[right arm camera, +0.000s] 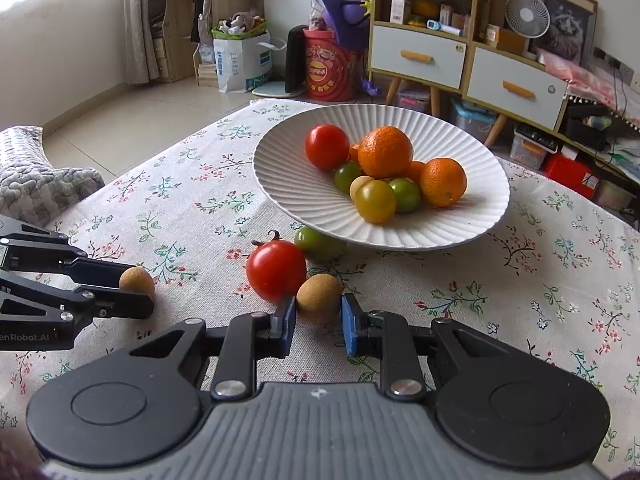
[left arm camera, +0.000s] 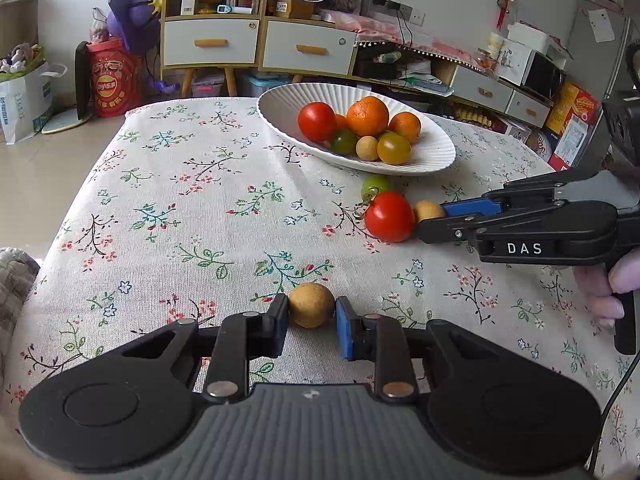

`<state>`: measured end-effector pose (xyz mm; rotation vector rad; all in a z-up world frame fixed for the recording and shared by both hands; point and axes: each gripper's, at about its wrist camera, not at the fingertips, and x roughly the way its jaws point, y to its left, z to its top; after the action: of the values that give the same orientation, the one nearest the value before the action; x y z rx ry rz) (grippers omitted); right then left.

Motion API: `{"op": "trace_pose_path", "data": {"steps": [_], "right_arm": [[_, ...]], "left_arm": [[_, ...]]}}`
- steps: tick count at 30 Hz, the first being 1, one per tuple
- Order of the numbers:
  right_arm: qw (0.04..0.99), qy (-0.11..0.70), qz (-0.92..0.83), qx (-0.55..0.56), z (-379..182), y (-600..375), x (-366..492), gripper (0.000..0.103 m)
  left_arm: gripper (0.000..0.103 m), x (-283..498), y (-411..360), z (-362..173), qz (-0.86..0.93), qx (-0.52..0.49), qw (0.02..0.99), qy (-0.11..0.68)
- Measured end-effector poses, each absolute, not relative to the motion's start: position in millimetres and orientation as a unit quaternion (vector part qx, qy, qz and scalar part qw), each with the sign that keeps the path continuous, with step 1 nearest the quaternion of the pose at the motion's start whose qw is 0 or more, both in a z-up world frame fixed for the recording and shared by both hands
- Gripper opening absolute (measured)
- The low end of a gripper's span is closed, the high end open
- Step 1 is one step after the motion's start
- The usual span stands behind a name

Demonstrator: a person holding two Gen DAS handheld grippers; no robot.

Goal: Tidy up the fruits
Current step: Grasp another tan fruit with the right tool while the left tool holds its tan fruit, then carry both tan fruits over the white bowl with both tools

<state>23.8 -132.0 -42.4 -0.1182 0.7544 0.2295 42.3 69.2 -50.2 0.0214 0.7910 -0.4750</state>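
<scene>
My left gripper (left arm camera: 311,309) is shut on a small brown longan (left arm camera: 311,304) that rests on the floral tablecloth. My right gripper (right arm camera: 319,305) is shut on a second longan (right arm camera: 319,297), which touches a red tomato (right arm camera: 276,270) on the cloth. A green tomato (right arm camera: 320,244) lies just behind, half under the rim of the white ribbed plate (right arm camera: 288,204). The plate holds a red tomato, oranges and several small green and yellow fruits. In the left wrist view the right gripper (left arm camera: 431,219) reaches in from the right onto its longan (left arm camera: 427,209).
The tablecloth (left arm camera: 180,220) covers the whole table, and its far and left edges drop to a tiled floor. A grey cushion (right arm camera: 36,176) lies off the table's left corner. Cabinets, a red drum and bags stand behind the table. A person's hand (left arm camera: 612,284) grips the right handle.
</scene>
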Motion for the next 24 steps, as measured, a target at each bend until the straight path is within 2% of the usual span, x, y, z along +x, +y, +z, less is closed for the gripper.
{"op": "trace_pose_path", "data": {"steps": [14,24], "right_arm": [[0.944,0.318,0.087,-0.004,-4,-161,28,0.022],[0.936,0.345,0.070,0.017,-11,-176,58,0.022]], "left_arm": [[0.016,55,60,-23,-0.236,-0.028,0.908,0.346],[0.016,99,22,-12,-0.238,-0.049,0.912,0.330]]}}
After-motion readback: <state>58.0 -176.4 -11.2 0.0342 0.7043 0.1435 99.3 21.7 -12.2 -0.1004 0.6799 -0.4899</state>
